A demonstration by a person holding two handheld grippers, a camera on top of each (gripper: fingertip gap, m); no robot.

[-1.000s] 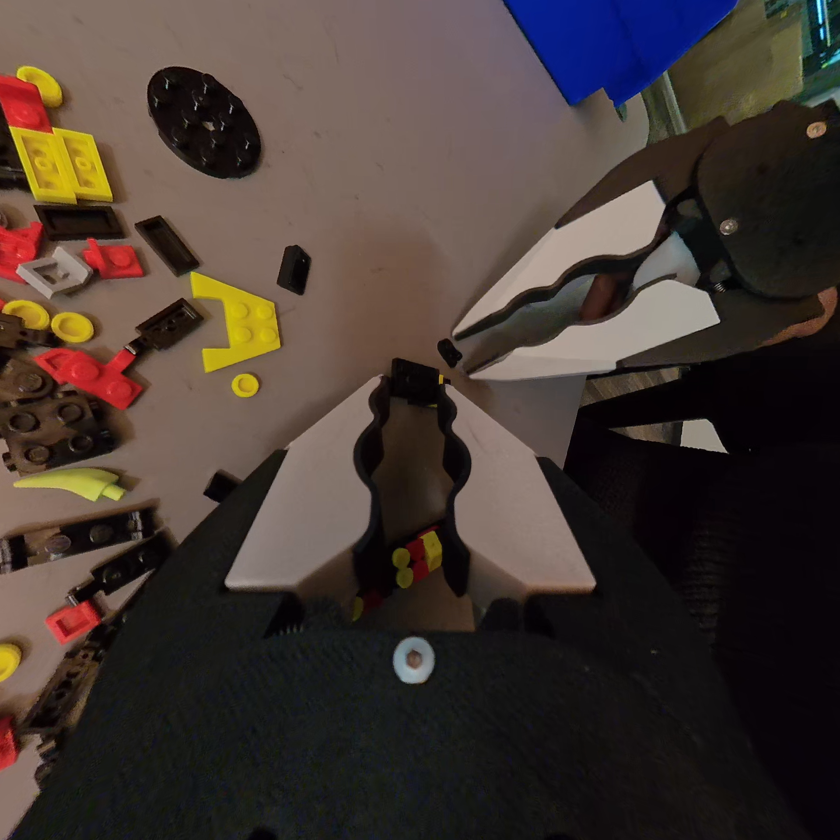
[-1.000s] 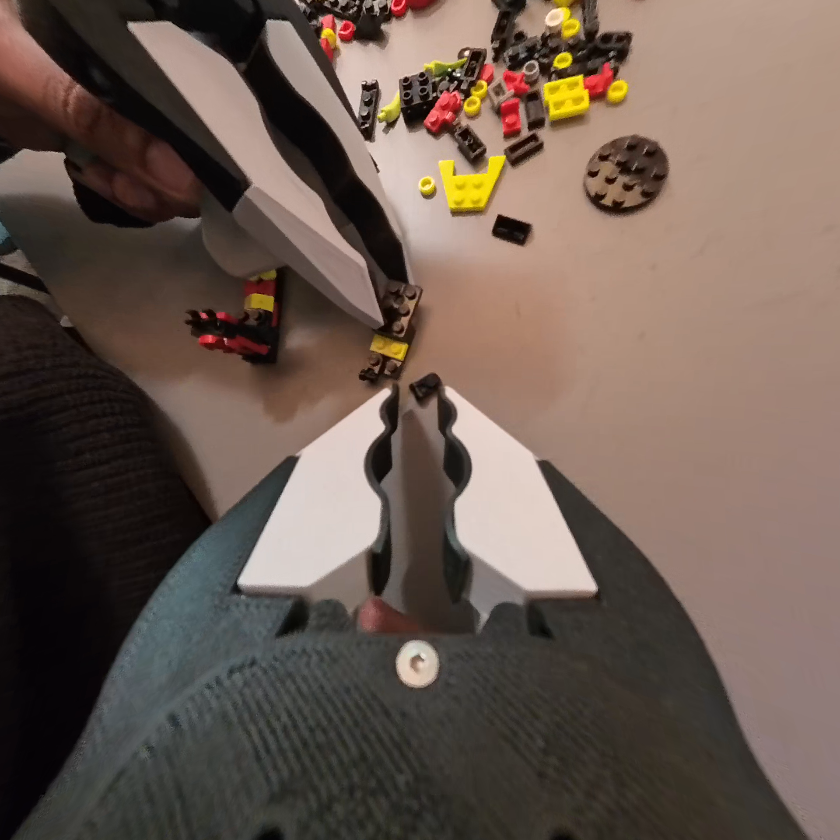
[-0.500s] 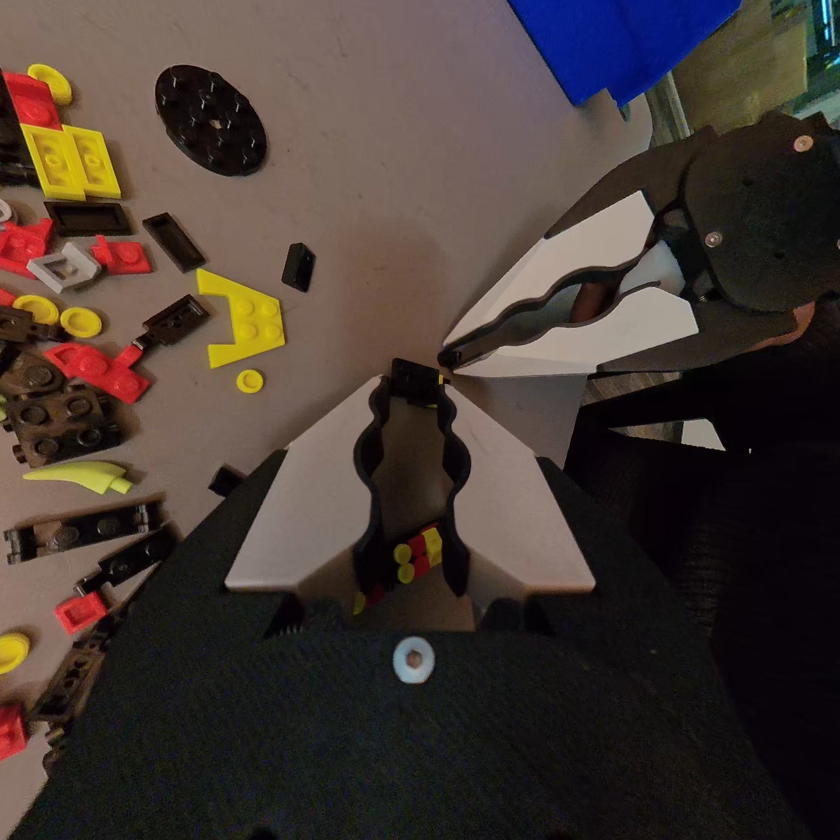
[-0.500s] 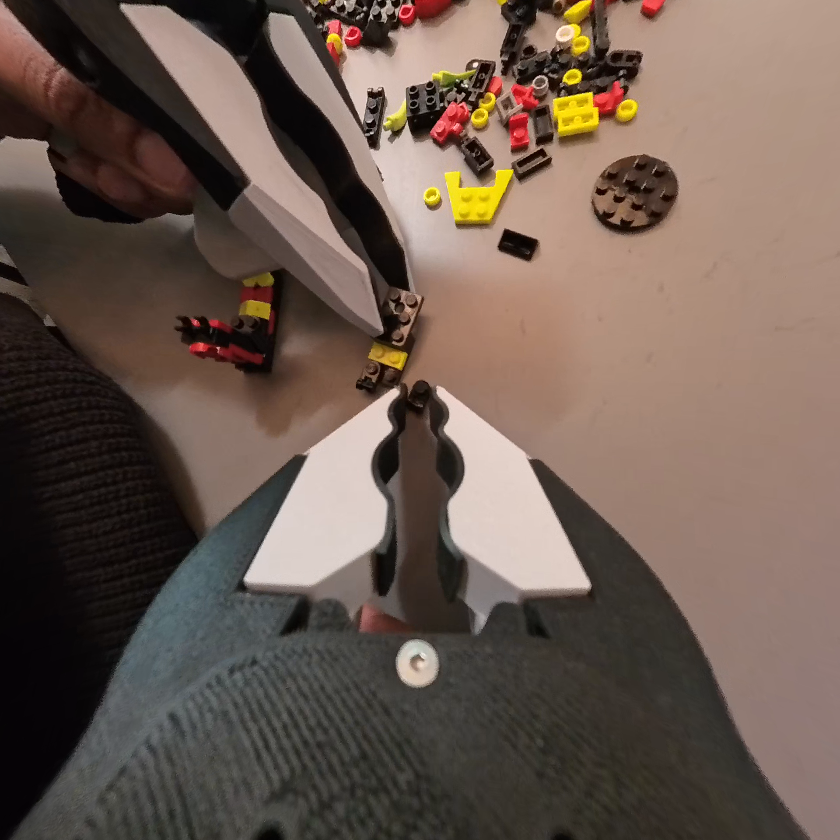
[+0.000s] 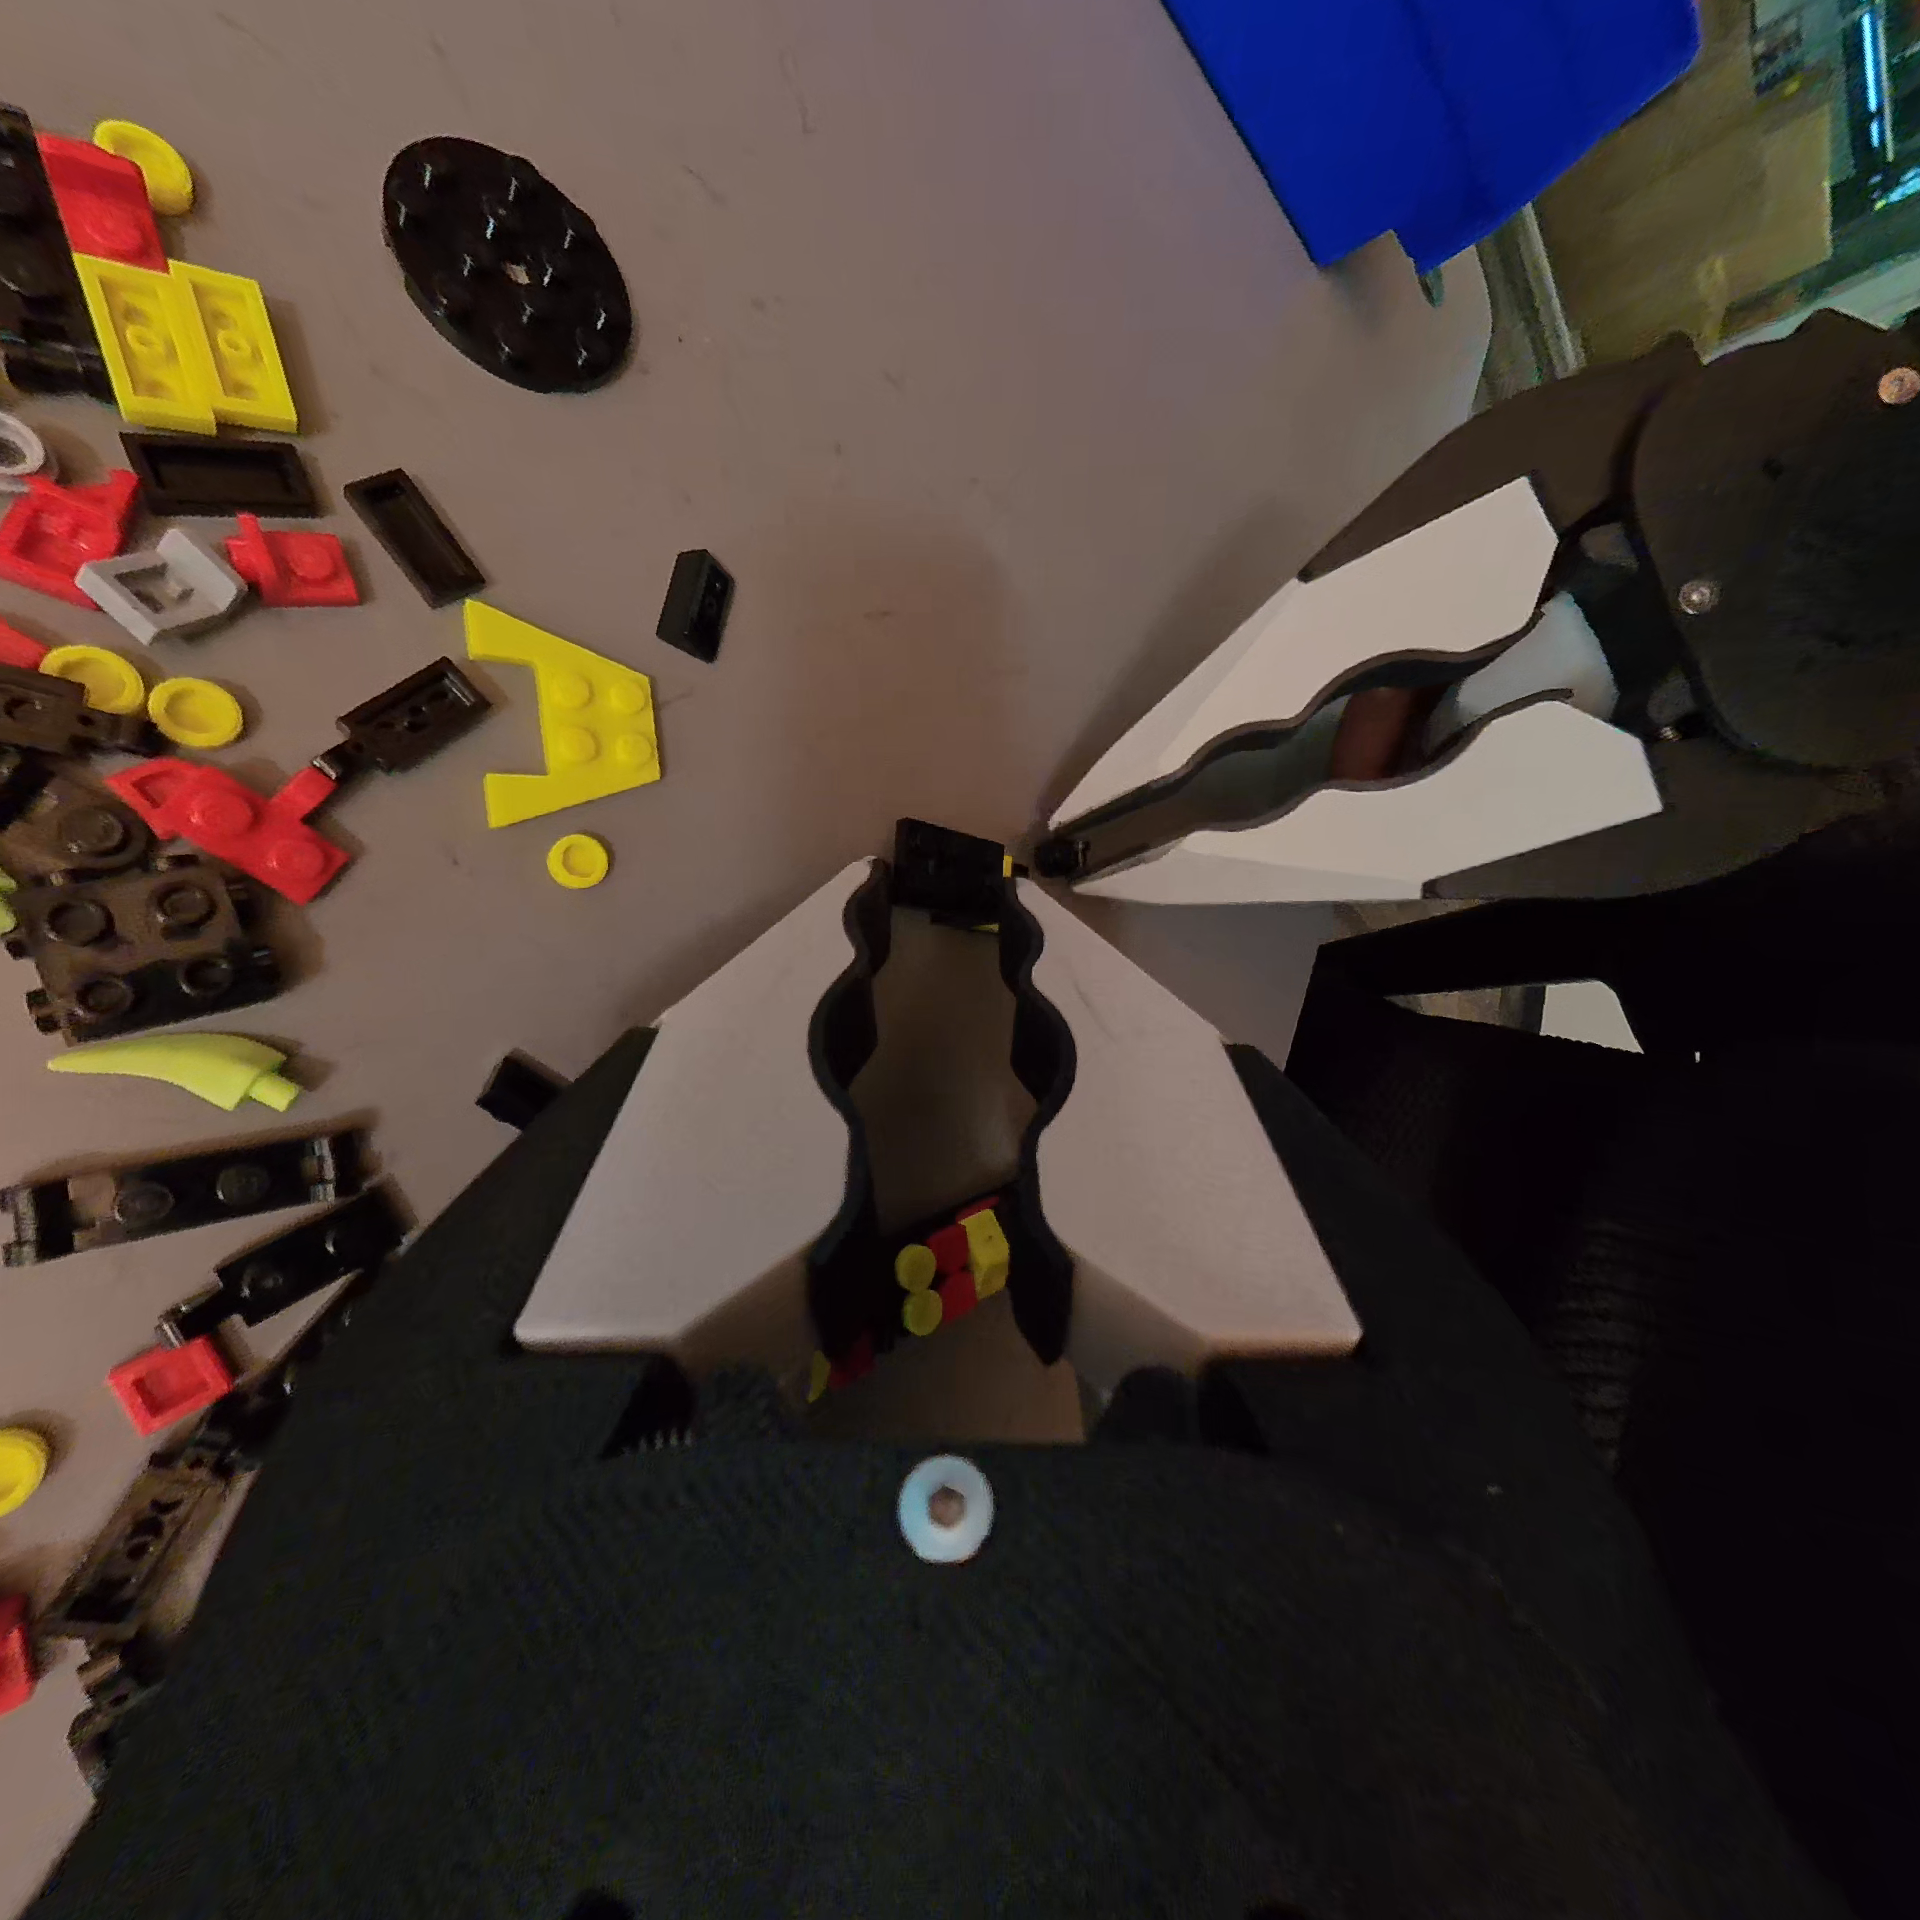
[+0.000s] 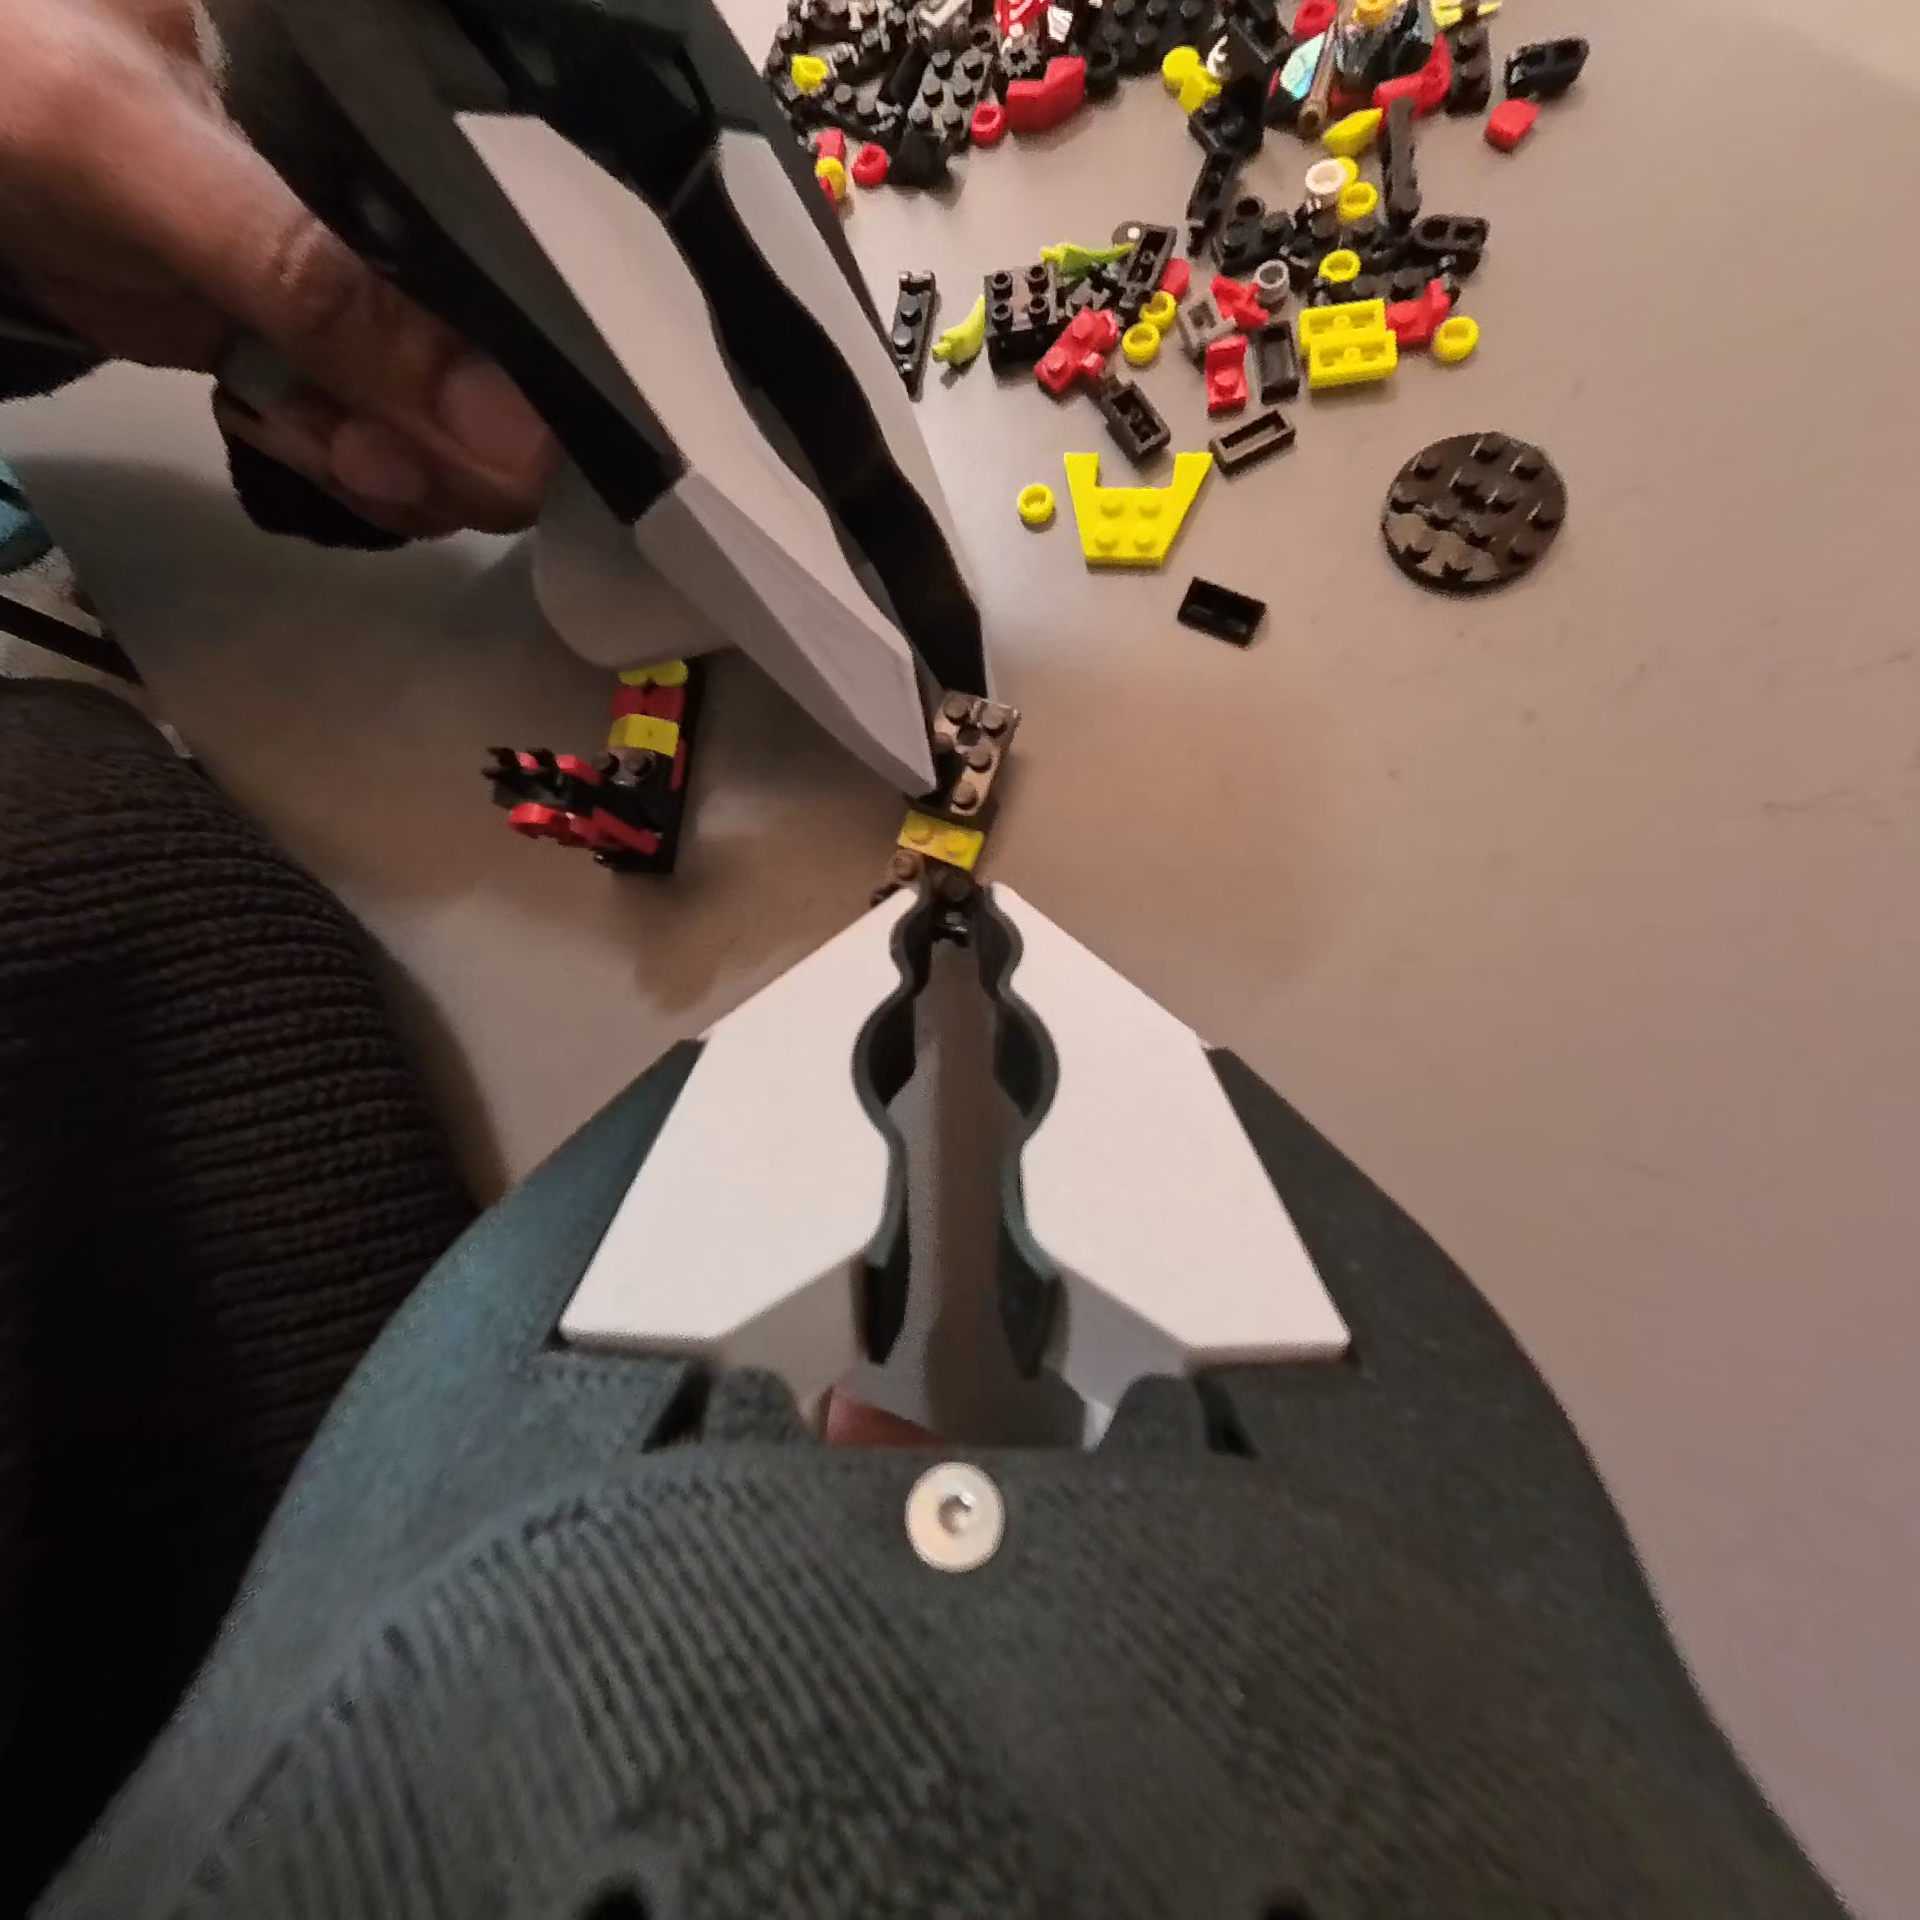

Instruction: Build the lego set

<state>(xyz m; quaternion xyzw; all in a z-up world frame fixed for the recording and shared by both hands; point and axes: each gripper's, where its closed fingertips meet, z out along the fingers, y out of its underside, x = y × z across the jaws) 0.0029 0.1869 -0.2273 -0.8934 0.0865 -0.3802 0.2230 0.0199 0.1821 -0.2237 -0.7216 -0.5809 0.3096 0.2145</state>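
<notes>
Frame centre — left gripper (image 6: 961, 743) clamps the black-and-yellow plate strip (image 6: 951, 821); right gripper (image 6: 951, 914), narrow, pinches a small black piece (image 6: 951, 916) against its near end.

the left gripper (image 5: 945, 883) slants down, tips clamped, a hand (image 6: 312, 343) wrapped round its body. the right gripper (image 6: 951, 909) points at it nearly tip to tip, jaws pinched almost together, seemingly gripping something tiny.
</notes>
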